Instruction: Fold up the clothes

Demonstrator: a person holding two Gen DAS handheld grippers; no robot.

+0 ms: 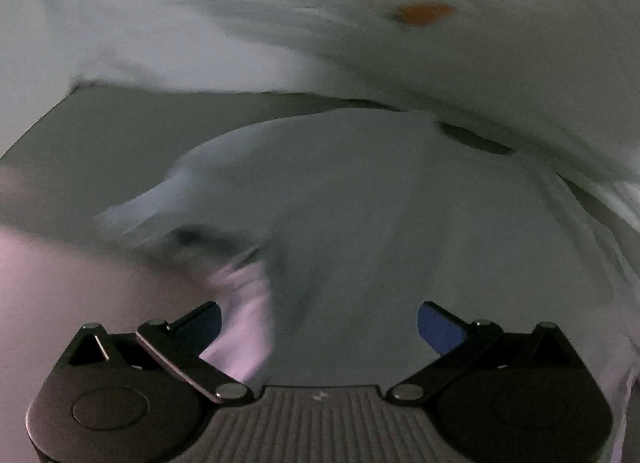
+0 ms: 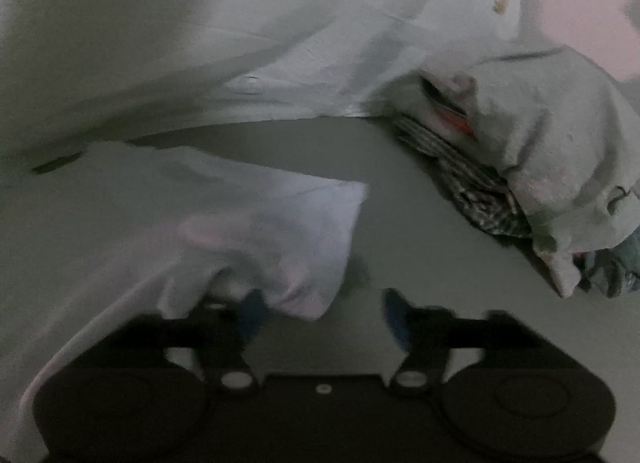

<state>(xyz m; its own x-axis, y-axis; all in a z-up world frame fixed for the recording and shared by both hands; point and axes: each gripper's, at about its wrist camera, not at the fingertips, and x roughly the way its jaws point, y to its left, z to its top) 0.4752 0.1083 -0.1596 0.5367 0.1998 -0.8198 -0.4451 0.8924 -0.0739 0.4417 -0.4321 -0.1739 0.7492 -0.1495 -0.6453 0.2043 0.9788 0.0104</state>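
Though both views are blurred, the garment reads as a white T-shirt (image 1: 360,215) spread on a grey table (image 2: 400,191), a short sleeve (image 2: 304,223) sticking out to the side in the right wrist view and a neckline (image 1: 476,141) faintly visible in the left one. Cloth looks thin, light, limp — it will sag and crease wherever it is lifted, and will not hold a fold unless laid flat. Best purchase, by my judgement: hem corners or the shoulder seam, pinching a doubled edge so it does not slip out. Left gripper (image 1: 320,327) hangs over the shirt body with jaws spread wide, nothing between the blue pads (image 1: 440,329). Right gripper (image 2: 320,315) likewise stands open (jaws blurred); the sleeve edge lies against its left finger but is not pinched, bare table showing in the gap. Behind, a large pale sheet (image 2: 200,43) drapes along the table's far edge, and a heap of other clothes (image 2: 540,167) — grey and striped pieces — sits well apart to the right.
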